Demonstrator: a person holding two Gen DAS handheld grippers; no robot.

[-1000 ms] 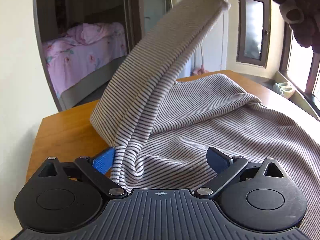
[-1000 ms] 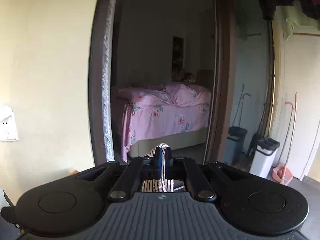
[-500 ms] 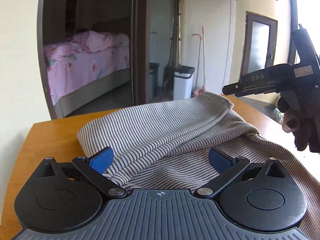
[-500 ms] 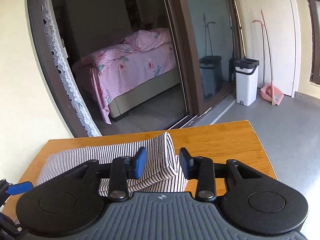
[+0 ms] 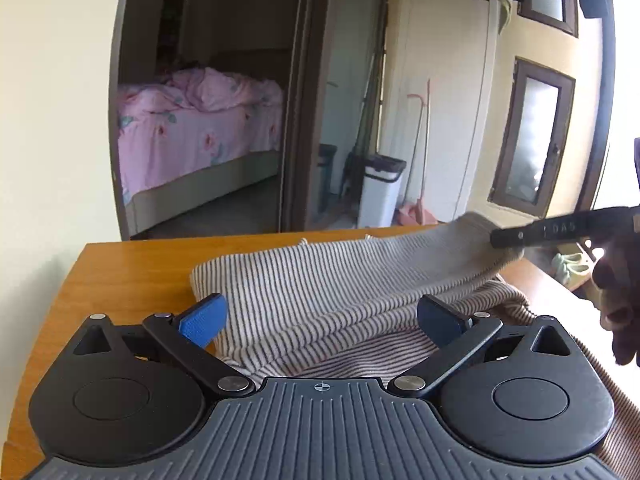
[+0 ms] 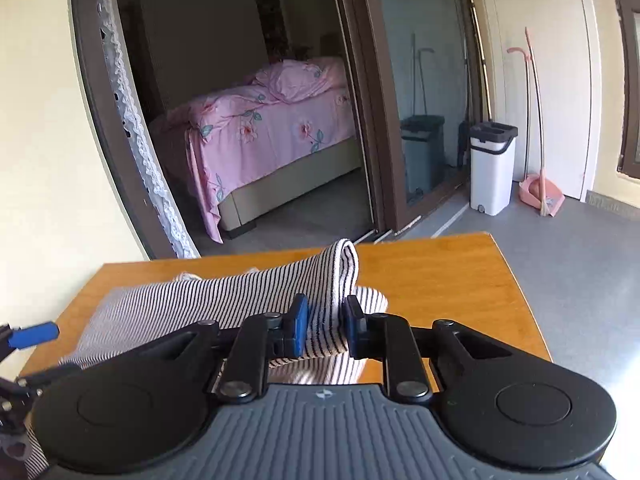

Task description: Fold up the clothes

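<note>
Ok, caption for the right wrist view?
Right gripper around a raised fold of the striped garment on the wooden table.
</note>
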